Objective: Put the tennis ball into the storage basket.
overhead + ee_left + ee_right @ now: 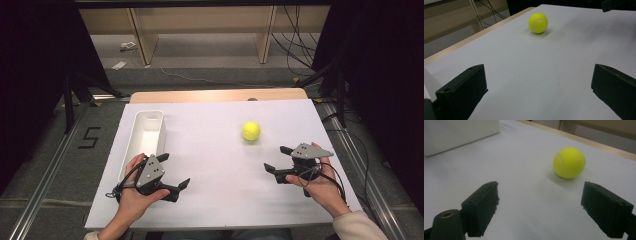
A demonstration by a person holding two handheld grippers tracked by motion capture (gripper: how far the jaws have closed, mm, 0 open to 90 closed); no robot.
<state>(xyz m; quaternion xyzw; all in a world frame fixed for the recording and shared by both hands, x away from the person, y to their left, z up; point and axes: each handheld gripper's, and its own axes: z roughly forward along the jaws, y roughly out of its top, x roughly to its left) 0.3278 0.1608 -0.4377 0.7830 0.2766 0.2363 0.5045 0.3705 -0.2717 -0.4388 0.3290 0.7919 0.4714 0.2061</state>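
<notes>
A yellow tennis ball lies on the white table top, right of centre. My right gripper rests near the front right, open, its jaws pointing left toward the ball, a short way below and to the right of it. Open as well, my left gripper sits at the front left, beside the near end of a white bin. In the right gripper view the ball lies just beyond the spread jaws of the right gripper. Far ahead of my left gripper is the ball.
The long white bin stands along the table's left side, open side up. A wooden edge borders the far side of the table. Cables and shelf legs stand on the floor beyond. The other gripper shows at the top right of the left gripper view.
</notes>
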